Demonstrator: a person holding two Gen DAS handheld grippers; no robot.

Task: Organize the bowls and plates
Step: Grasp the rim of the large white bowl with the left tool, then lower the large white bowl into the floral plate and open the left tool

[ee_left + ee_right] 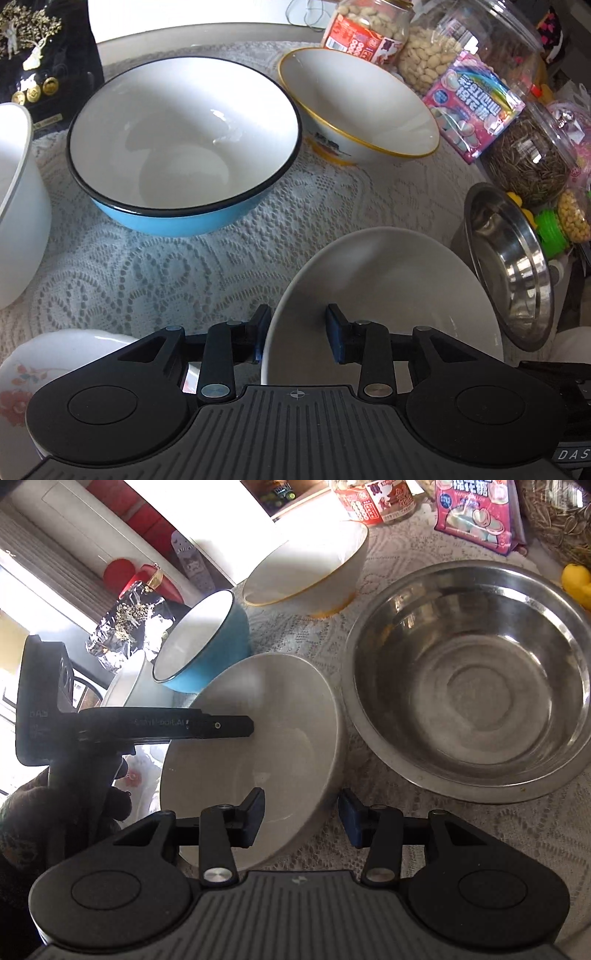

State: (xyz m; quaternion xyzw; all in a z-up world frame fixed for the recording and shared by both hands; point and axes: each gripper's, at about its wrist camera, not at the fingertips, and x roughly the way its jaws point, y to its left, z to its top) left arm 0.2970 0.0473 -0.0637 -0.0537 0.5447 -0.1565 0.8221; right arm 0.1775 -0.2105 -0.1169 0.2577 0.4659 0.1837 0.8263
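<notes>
Both grippers, left [297,338] and right [301,818], straddle the grey bowl's [266,716] rim beside the steel bowl [469,679], jaws spread without pinching, probably ready to lift it.

We lose the floral plate [22,373] under the left gripper's body, the white pot [14,206] past the frame edge (left side), and the jar labels to blur.

I am seeing daylight blowing out the right wrist view's upper left, glare glinting on the steel bowl [469,679], and fisheye bending both views' edges.
</notes>
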